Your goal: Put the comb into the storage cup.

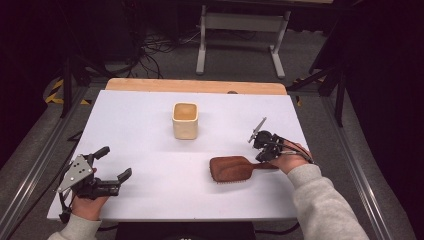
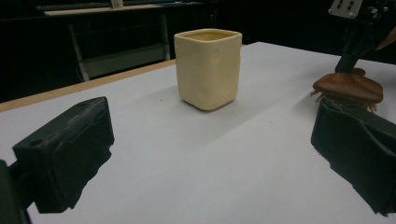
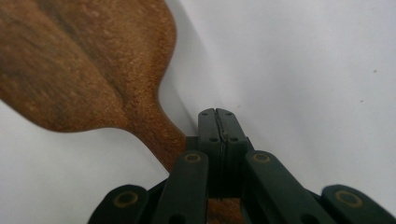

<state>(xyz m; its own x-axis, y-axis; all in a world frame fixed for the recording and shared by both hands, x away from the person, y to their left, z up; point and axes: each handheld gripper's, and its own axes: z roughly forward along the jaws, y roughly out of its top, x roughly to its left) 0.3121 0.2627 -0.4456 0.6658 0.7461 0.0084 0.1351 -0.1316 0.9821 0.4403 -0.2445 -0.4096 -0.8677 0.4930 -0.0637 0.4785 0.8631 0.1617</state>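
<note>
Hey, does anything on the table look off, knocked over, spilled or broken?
Nothing stands out. The cream cup stands upright, and no spill shows on the white table. The wooden hairbrush lies bristles down, intact, its handle clamped by the right gripper. The left gripper is open and holds nothing.

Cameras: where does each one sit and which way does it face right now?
High view: above the person's side, looking forward and down on the table; both forearms enter at the bottom, left gripper and right gripper.
Left gripper view: rides the left gripper, jaws wide apart, facing the cup.
Right gripper view: rides the right gripper, jaws shut on the brush handle, looking down at the table.
Shared: the cup and brush appear in the high and left gripper views.
</note>
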